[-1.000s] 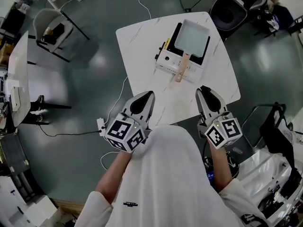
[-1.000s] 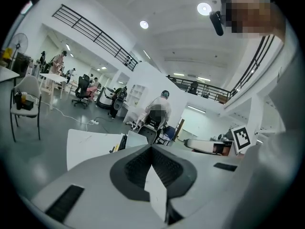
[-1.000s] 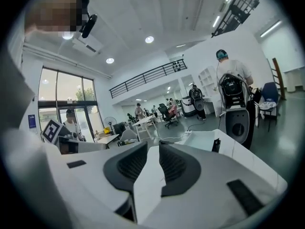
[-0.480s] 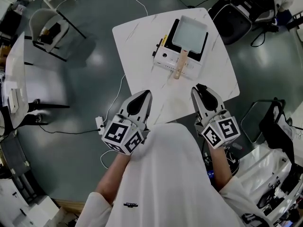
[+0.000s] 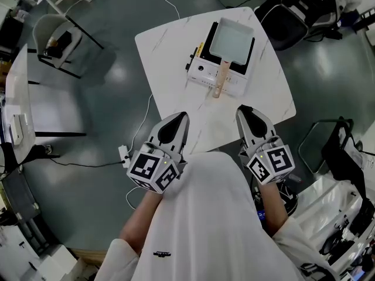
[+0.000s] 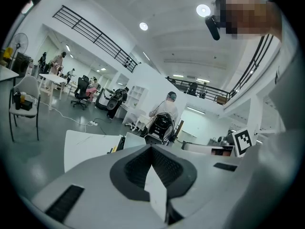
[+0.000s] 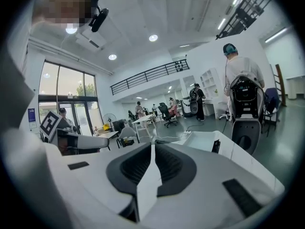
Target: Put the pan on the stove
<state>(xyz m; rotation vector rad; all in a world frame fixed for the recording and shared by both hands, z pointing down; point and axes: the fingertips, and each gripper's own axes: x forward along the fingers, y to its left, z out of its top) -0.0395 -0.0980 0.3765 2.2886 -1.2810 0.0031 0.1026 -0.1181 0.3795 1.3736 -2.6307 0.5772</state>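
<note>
A square pale pan (image 5: pixel 232 40) with a wooden handle (image 5: pixel 222 81) rests on the portable stove (image 5: pixel 206 72), at the far side of the white marble table (image 5: pixel 170 51). Both grippers hover over the table's near edge, close to my body and well short of the stove. My left gripper (image 5: pixel 179 117) is shut and holds nothing. My right gripper (image 5: pixel 245 110) is closing, its jaws drawn together with nothing between them. In the right gripper view the pan (image 7: pixel 200 140) lies ahead of the joined jaw tips (image 7: pixel 152 146). In the left gripper view the shut tips (image 6: pixel 152 147) point over the table (image 6: pixel 86 144).
A white chair (image 5: pixel 58 37) stands at the far left and a black office chair (image 5: pixel 299 7) behind the table's far right corner. A cable (image 5: pixel 143 127) runs over the floor to the table. Another white table (image 5: pixel 17 98) is at the left. People stand in the background.
The right gripper's jaws have narrowed to a closed line. The table and stove sit slightly higher in the head view. Both grippers have barely moved.
</note>
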